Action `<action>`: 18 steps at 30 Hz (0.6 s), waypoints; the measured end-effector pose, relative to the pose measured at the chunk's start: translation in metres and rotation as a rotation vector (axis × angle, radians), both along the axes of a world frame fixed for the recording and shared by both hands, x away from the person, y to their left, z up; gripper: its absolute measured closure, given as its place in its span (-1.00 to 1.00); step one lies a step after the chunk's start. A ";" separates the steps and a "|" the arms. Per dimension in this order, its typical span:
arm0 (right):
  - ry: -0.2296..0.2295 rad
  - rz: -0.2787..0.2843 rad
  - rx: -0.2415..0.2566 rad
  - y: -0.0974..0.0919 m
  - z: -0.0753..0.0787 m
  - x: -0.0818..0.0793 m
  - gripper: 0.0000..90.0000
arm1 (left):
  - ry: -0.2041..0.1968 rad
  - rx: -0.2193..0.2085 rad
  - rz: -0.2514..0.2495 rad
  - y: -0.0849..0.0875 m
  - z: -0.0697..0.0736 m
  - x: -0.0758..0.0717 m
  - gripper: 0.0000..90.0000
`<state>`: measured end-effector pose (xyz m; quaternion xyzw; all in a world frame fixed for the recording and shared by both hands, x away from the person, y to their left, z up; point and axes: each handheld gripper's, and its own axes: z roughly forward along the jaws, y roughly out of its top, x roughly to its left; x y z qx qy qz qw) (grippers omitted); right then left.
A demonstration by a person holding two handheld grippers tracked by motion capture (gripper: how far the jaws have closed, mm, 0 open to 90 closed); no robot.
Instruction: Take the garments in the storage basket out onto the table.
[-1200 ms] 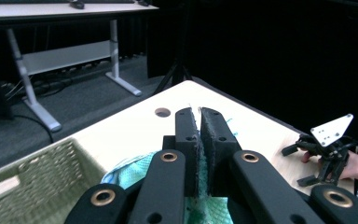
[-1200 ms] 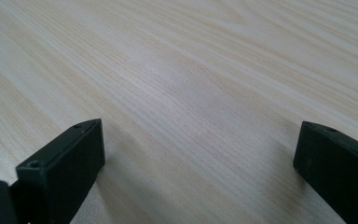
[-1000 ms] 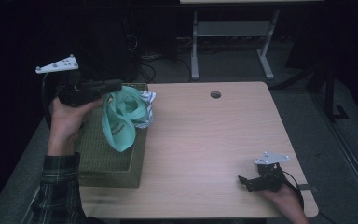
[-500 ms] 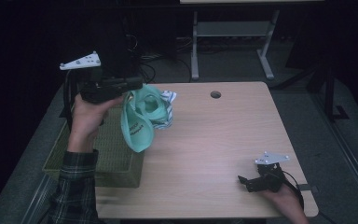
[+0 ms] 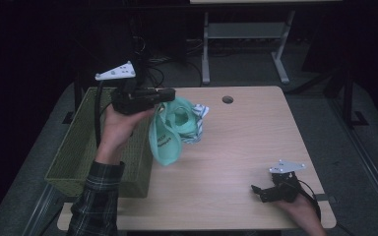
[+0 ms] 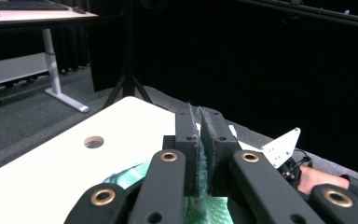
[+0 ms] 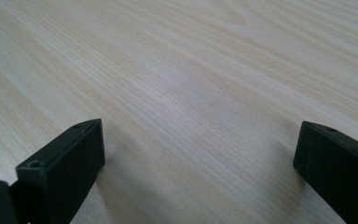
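- Mint-green cloth (image 5: 170,130), bunched together with a white patterned piece, hanging in the air from the left claw (image 5: 170,93), partly over the near-left part of the bench (image 5: 256,132) and just beside the green basket (image 5: 74,152).
- Left claw clenched on the cloth: in the left gripper view, jaws pressed almost together with green fabric (image 6: 204,163) pinched between the pads, more of it showing underneath.
- Lowest fold dangling close to the wooden top; contact with it impossible to tell.
- Right claw (image 5: 257,189) released, resting low at the near-right corner of the bench, well apart from the cloth; in the right gripper view, jaws spread wide with bare wood (image 7: 191,102) between them.
- Step in hand, judged: carrying the laundry out of the basket and across to the bench.
- Next move, judged: bringing the bundle farther over open wood, lowering until the fabric settles, then letting go.
- Likely need after that: right claw coming in to catch an edge for spreading.
- Risk: a trailing loop snagging on the basket rim.
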<state>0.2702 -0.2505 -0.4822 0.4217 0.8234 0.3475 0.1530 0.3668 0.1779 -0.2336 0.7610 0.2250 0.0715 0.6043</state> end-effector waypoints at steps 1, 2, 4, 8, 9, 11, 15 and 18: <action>0.000 0.000 0.000 0.000 0.000 0.000 -0.97 | 0.001 0.002 -0.005 -0.003 -0.002 0.000 0.90; 0.000 0.000 0.000 0.000 0.000 0.000 -0.97 | 0.000 0.002 -0.011 -0.007 -0.003 0.000 0.90; 0.000 0.000 0.000 0.000 0.000 0.000 -0.97 | -0.001 0.009 -0.017 -0.014 -0.007 0.000 0.90; 0.000 0.000 0.000 0.000 0.000 0.000 -0.97 | 0.000 0.017 -0.030 -0.028 -0.014 0.001 0.90; 0.000 0.000 0.000 0.000 0.000 0.000 -0.97 | 0.001 0.016 -0.033 -0.031 -0.017 0.001 0.90; 0.001 0.000 0.000 0.000 0.000 0.000 -0.97 | 0.007 0.022 -0.042 -0.039 -0.022 0.001 0.90; 0.001 0.000 0.000 0.000 0.000 0.000 -0.97 | 0.019 0.026 -0.056 -0.053 -0.033 0.003 0.90; 0.002 -0.001 0.001 0.000 0.000 0.000 -0.97 | 0.031 0.027 -0.068 -0.064 -0.041 0.004 0.90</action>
